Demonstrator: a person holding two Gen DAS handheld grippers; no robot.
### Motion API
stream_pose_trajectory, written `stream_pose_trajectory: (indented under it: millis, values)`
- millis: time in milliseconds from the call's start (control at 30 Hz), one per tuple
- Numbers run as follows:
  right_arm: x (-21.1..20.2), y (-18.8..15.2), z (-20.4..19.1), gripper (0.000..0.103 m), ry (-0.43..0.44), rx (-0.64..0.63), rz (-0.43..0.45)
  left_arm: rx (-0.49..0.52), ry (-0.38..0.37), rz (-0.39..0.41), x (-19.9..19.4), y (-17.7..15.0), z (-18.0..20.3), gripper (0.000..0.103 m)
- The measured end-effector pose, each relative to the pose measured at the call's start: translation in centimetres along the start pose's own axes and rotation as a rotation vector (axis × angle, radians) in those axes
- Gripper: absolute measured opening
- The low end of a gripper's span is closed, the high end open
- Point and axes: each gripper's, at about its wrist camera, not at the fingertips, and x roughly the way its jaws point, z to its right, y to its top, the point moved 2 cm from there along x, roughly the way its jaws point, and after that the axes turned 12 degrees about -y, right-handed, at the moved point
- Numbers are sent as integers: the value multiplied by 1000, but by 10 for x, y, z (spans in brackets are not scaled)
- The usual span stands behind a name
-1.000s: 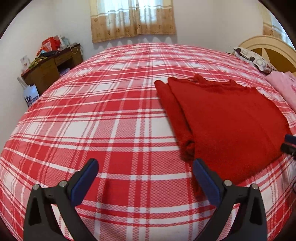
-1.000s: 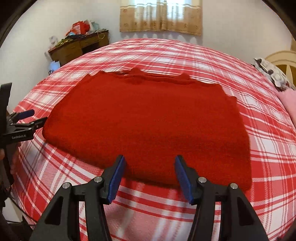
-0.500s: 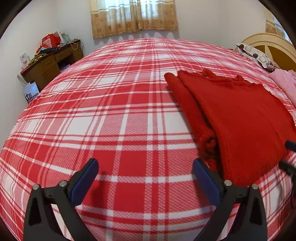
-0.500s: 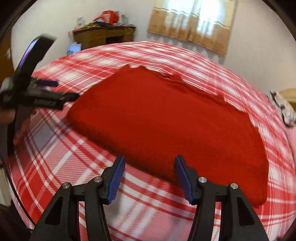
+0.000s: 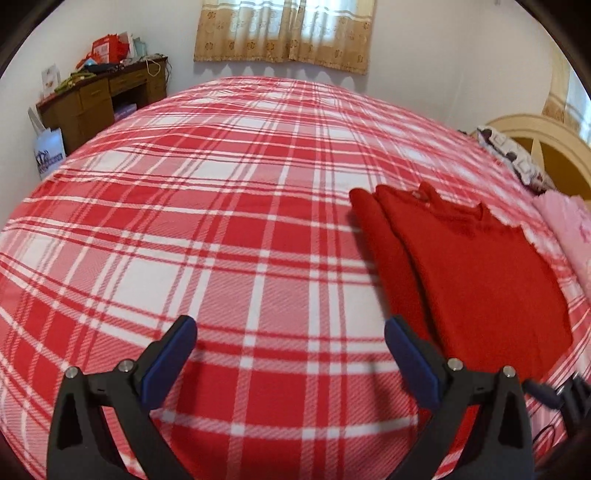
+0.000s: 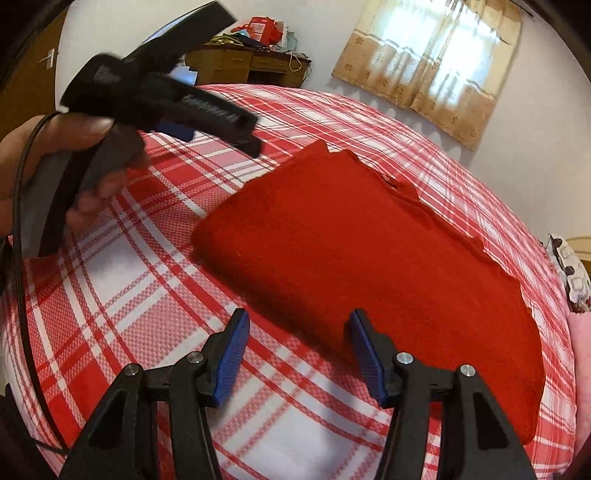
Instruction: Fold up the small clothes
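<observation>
A red knit sweater lies flat on the red-and-white plaid bed, its sleeve folded in along the left side. In the right wrist view the same sweater fills the middle. My left gripper stands open over bare bedspread, left of the sweater, with nothing between its blue pads. My right gripper is open just above the sweater's near hem, which lies past its fingertips. A hand holds the left gripper at the upper left of that view.
A wooden desk with clutter and a white bag stand at the far left by the wall. A curtained window is behind the bed. A patterned pillow, a pink cloth and the headboard lie at the right.
My left gripper slid left, so the sweater now sits farther to its right. The right gripper rolled and moved along the hem; the left gripper and hand now loom large at its upper left.
</observation>
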Motion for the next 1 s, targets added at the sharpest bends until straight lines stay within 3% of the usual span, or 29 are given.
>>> stream_pose_trajectory:
  millis: [400, 600, 700, 933, 1000]
  values:
    - [8, 20, -23, 57, -19, -8, 39, -85, -235, 66, 16, 25, 13, 103]
    - [10, 26, -32, 57, -63, -45, 60, -100, -347, -6, 48, 38, 23, 101]
    - [13, 29, -33, 57, -67, -47, 62, -125, -376, -33, 62, 41, 23, 90]
    - [18, 36, -35, 57, -66, -57, 66, -117, -389, -27, 69, 44, 26, 87]
    - [17, 36, -35, 50, -57, -59, 70, -112, -393, -30, 71, 45, 26, 80]
